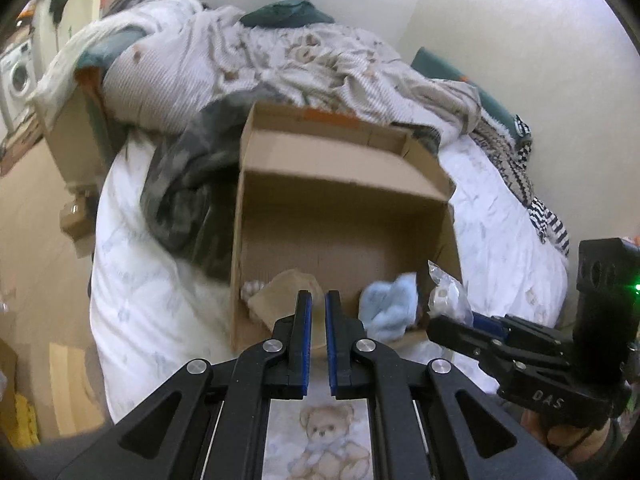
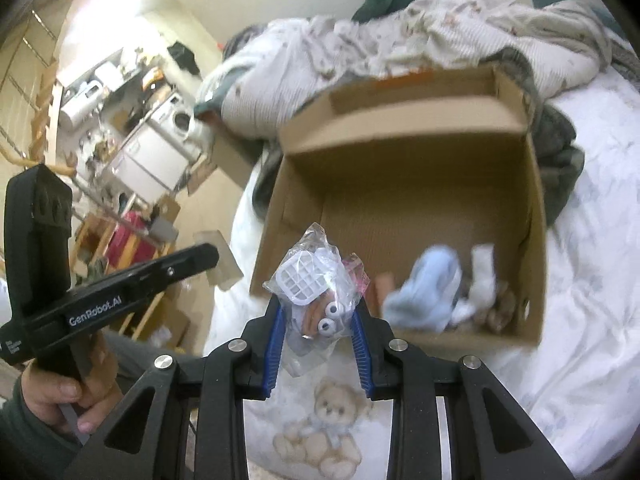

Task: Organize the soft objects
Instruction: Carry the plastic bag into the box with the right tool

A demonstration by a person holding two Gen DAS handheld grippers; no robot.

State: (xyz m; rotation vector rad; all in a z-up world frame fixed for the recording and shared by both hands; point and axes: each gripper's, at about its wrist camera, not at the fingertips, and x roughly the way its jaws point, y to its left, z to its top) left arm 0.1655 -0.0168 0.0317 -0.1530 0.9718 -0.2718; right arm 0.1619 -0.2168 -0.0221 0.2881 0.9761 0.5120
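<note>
An open cardboard box [image 1: 344, 184] lies on a white bed; it also shows in the right wrist view [image 2: 404, 152]. Inside at its near end lie a light blue soft item [image 1: 386, 308] [image 2: 424, 292], a beige soft item [image 1: 280, 296] and white and brown bits [image 2: 486, 292]. My right gripper [image 2: 318, 320] is shut on a clear plastic bag [image 2: 316, 288] holding a toy with googly eyes, just before the box's near edge. The bag also shows in the left wrist view [image 1: 444, 296]. My left gripper [image 1: 318, 300] is nearly shut and empty, above the box's near edge.
A heap of striped and grey bedding [image 1: 248, 64] lies behind and left of the box. A patterned knit cloth [image 1: 516, 172] lies at the right. The bed cover has a teddy bear print [image 2: 324, 420]. Left of the bed are floor, a washing machine [image 2: 176, 120] and cluttered shelves.
</note>
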